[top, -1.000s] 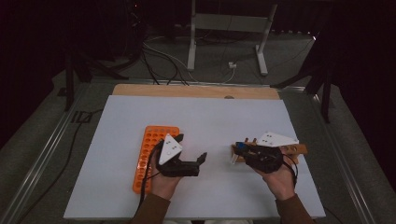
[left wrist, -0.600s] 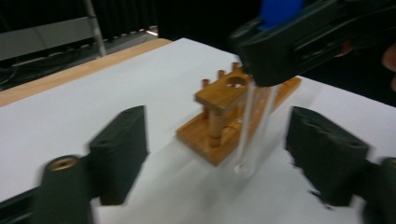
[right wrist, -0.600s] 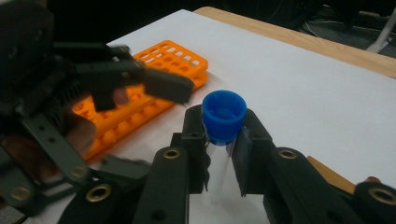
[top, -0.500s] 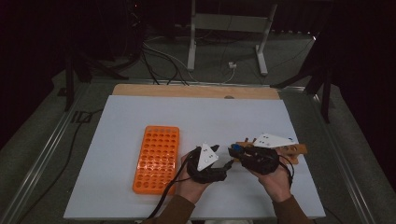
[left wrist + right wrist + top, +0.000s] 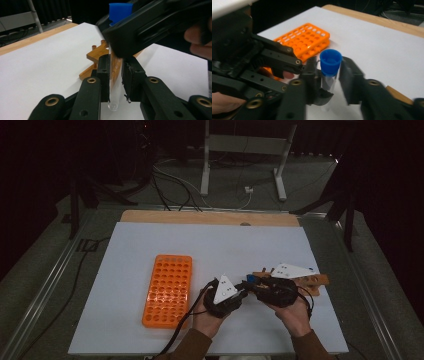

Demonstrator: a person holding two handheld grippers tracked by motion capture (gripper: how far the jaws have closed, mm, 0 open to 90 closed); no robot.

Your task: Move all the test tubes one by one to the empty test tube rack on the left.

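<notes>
Between my two grippers, above the white table (image 5: 150,245): one clear test tube (image 5: 113,82), long axis upright, blue cap (image 5: 330,61) uppermost. My left gripper (image 5: 115,75) clamped its lower body; my right gripper (image 5: 329,75), jaws just loosening, flanked the cap. Beyond: orange rack (image 5: 167,289), wooden rack (image 5: 312,282).

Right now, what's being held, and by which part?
A clear test tube with a blue cap. The left gripper is shut on its lower body; the right gripper has just been opening, its fingers flanking the tube just below the cap.
</notes>
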